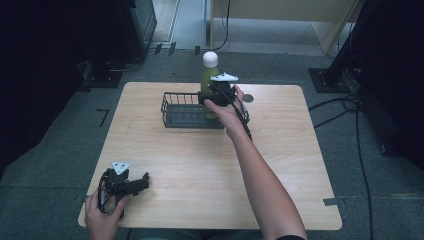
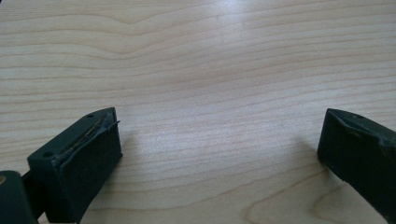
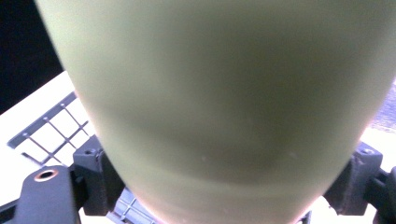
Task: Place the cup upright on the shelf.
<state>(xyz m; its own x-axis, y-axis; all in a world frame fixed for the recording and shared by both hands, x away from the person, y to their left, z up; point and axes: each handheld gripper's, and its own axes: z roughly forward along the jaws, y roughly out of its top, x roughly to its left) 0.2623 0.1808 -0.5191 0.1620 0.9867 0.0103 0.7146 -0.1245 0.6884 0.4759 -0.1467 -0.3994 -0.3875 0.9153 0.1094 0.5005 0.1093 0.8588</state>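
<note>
High view is showing the right gripper [image 1: 220, 91] reaching across the wooden table [image 1: 210, 165] to the far side, where a green bottle [image 1: 206, 77] with a white round cap [image 1: 210, 58] is standing upright at the right end of a black wire basket [image 1: 187, 111]. Whether the bottle's base is resting on the basket floor or hanging just above it cannot be told, since the hand [image 1: 226, 110] is covering that part. The grip is sitting on the bottle's body, well below the cap, which is probably keeping the tall bottle steady and vertical over the basket.

In the right gripper view, the bottle [image 3: 219, 107] is lying directly between the two black jaws, its pale green wall pressing against both pads, so this gripper is clamping it. Basket wires [image 3: 51, 133] are showing beneath and to the side.

The left gripper [image 1: 131, 185] is resting near the table's near left corner, well apart from the basket, seemingly parked while idle. In the left gripper view its jaws are standing wide apart over bare wood [image 2: 210, 70], holding nothing.
</note>
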